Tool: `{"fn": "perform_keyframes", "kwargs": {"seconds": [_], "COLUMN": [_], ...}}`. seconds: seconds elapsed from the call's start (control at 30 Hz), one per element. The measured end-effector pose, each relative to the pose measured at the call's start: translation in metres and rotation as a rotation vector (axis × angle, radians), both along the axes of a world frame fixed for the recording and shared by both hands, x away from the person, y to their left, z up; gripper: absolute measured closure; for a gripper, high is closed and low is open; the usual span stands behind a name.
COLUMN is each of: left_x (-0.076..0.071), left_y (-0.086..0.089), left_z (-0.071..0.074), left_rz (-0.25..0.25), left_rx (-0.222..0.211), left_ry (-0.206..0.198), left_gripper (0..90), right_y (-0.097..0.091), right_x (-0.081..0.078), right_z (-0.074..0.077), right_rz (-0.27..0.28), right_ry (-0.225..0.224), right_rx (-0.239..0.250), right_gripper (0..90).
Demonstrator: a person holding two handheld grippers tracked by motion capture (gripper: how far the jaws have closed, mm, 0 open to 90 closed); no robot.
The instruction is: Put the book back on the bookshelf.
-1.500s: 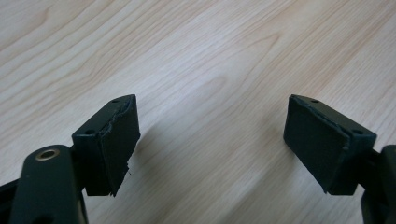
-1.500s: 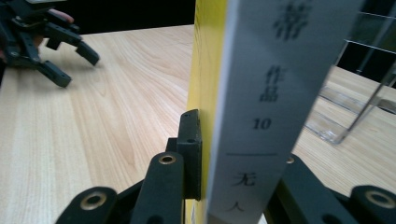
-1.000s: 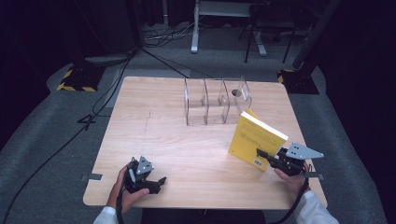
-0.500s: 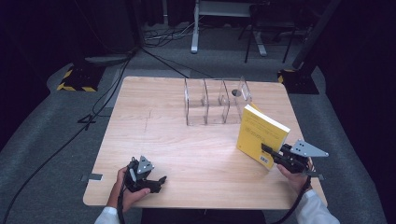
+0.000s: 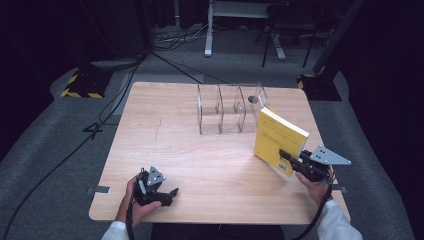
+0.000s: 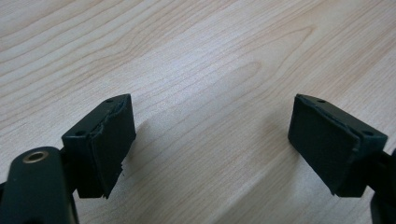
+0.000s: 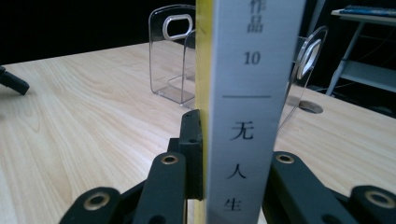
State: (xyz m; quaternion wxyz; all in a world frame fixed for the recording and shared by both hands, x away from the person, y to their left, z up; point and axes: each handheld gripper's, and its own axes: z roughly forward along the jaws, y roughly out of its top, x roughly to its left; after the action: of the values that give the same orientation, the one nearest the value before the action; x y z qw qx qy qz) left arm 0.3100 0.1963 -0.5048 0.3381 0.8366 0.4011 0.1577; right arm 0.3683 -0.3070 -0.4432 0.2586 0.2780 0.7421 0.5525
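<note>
A yellow book (image 5: 278, 140) with a grey spine (image 7: 250, 107) stands tilted above the right side of the wooden table (image 5: 180, 150). My right gripper (image 5: 295, 161) is shut on the book's lower edge, one jaw on each cover. A clear acrylic file holder (image 5: 225, 112) with upright dividers stands behind it at the table's far middle; in the right gripper view the holder (image 7: 175, 60) shows on both sides of the spine. My left gripper (image 5: 167, 192) rests near the front left edge, open, its pads (image 6: 109, 140) wide apart over bare wood.
A round cable hole (image 5: 253, 99) lies in the tabletop behind the holder. Black cables (image 5: 100, 120) trail over the grey floor at the left. A white desk frame (image 5: 235, 15) and dark stands sit beyond the table.
The right gripper has tipped the yellow book up from a low slant to nearly upright and shifted it slightly toward the holder. The left gripper has not moved.
</note>
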Motion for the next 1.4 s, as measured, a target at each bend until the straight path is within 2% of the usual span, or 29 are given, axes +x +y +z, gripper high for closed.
{"fn": "perform_keyframes", "kwargs": {"seconds": [0.5, 0.83, 0.97, 1.27, 1.4], "left_x": [0.0, 0.0, 0.0, 0.0, 0.0], "left_y": [0.0, 0.0, -0.001, -0.001, -0.001], "left_z": [0.0, 0.0, 0.0, 0.0, 0.0], "left_rz": [0.002, 0.002, 0.005, 0.005, 0.003], "left_rx": [-0.006, -0.006, -0.009, -0.009, -0.008], "left_ry": [0.003, 0.003, 0.006, 0.007, 0.005], "left_gripper": [15.4, 15.4, 15.4, 15.4, 15.4], "right_y": [0.017, 0.03, 0.034, 0.042, 0.047], "right_x": [0.02, 0.038, 0.049, 0.072, 0.081], "right_z": [0.013, 0.023, 0.03, 0.047, 0.053], "right_rz": [-0.046, -0.101, -0.133, -0.183, -0.188], "right_ry": [-0.032, -0.047, -0.058, -0.072, -0.079], "right_rx": [0.026, 0.039, 0.03, 0.047, 0.04], "right_gripper": [76.4, 76.4, 76.4, 76.4, 76.4]}}
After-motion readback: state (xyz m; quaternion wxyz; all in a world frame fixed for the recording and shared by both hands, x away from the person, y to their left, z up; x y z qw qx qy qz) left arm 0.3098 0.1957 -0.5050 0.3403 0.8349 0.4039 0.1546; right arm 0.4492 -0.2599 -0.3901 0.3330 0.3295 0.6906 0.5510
